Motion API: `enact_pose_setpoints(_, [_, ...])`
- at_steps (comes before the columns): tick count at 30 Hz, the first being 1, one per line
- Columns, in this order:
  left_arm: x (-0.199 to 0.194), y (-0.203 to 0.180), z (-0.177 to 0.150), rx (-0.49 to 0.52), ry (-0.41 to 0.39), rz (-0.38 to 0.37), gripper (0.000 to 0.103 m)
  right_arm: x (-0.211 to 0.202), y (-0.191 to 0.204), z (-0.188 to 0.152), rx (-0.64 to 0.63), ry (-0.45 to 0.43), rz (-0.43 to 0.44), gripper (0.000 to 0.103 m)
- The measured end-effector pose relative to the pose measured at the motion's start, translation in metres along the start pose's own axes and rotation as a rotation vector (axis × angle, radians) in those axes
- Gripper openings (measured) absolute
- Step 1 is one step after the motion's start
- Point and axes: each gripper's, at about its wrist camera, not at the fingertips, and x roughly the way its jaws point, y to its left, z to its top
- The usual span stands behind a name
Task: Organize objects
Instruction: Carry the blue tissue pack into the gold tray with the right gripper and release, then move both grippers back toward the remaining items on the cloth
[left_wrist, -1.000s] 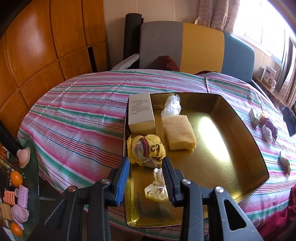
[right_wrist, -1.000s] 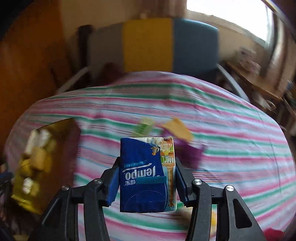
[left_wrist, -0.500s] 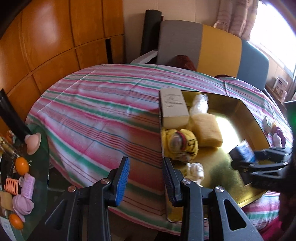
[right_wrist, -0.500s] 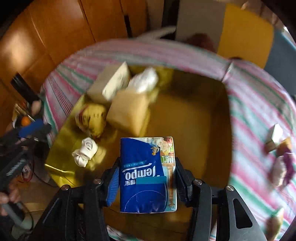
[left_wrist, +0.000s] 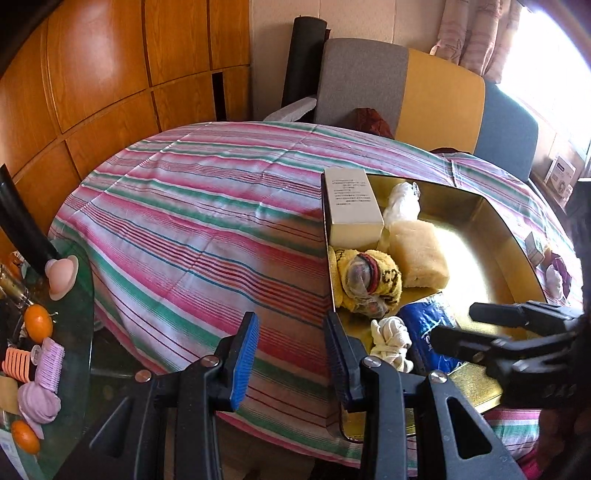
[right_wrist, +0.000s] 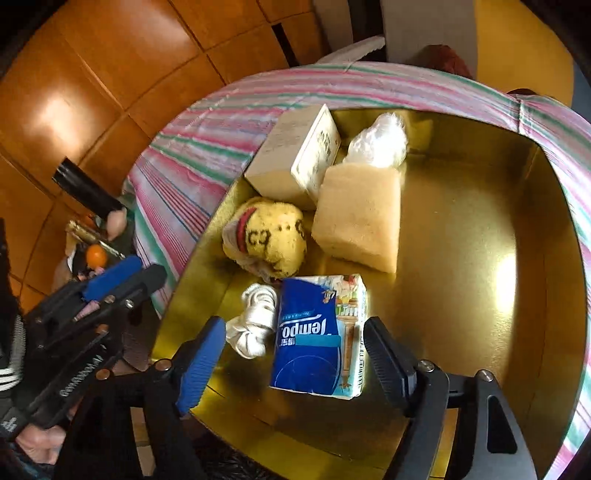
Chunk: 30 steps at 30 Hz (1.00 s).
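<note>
A blue Tempo tissue pack lies on the floor of the gold tray, beside a white rope bundle. My right gripper straddles the pack; its jaws are opening and neither pad touches it. Further in the tray sit a yellow cloth toy, a sponge, a white box and a clear plastic bag. My left gripper hovers over the striped cloth just left of the tray rim, its jaws apart with nothing between them. The left wrist view shows the right gripper over the tissue pack.
A striped tablecloth covers the round table. Chairs stand at the far side. A glass side table at the left holds oranges and small items. Small objects lie on the cloth right of the tray.
My right gripper swung from over the cloth to the tray, set the tissue pack down and spread its jaws off it. My left gripper shifted left, off the tray.
</note>
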Motion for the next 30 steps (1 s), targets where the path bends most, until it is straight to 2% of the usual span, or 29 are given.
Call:
enact_pose_setpoints(6, [-0.006, -0.01, 0.001, 0.029, -0.015, -0.009, 0.037, -0.03, -0.008, 0.002, 0.033, -0.081, -0.033, 0.085])
enact_pose_setpoints(8, [-0.008, -0.014, 0.001, 0.036, -0.02, -0.013, 0.037, -0.041, -0.014, 0.001, 0.038, -0.11, -0.056, 0.09])
enact_pose_setpoints(14, [-0.013, -0.033, -0.001, 0.079, -0.022, -0.033, 0.037, -0.08, -0.04, -0.007, 0.037, -0.191, -0.147, 0.093])
enact_pose_setpoints(20, [-0.016, -0.056, -0.002, 0.126, -0.02, -0.052, 0.037, -0.121, -0.086, -0.017, 0.095, -0.255, -0.23, 0.1])
enact_pose_setpoints(24, [-0.019, -0.073, 0.0, 0.164, -0.021, -0.064, 0.037, -0.156, -0.129, -0.027, 0.138, -0.293, -0.333, 0.103])
enact_pose_setpoints(30, [-0.021, -0.103, 0.004, 0.223, -0.013, -0.096, 0.038, -0.211, -0.213, -0.046, 0.25, -0.33, -0.508, 0.103])
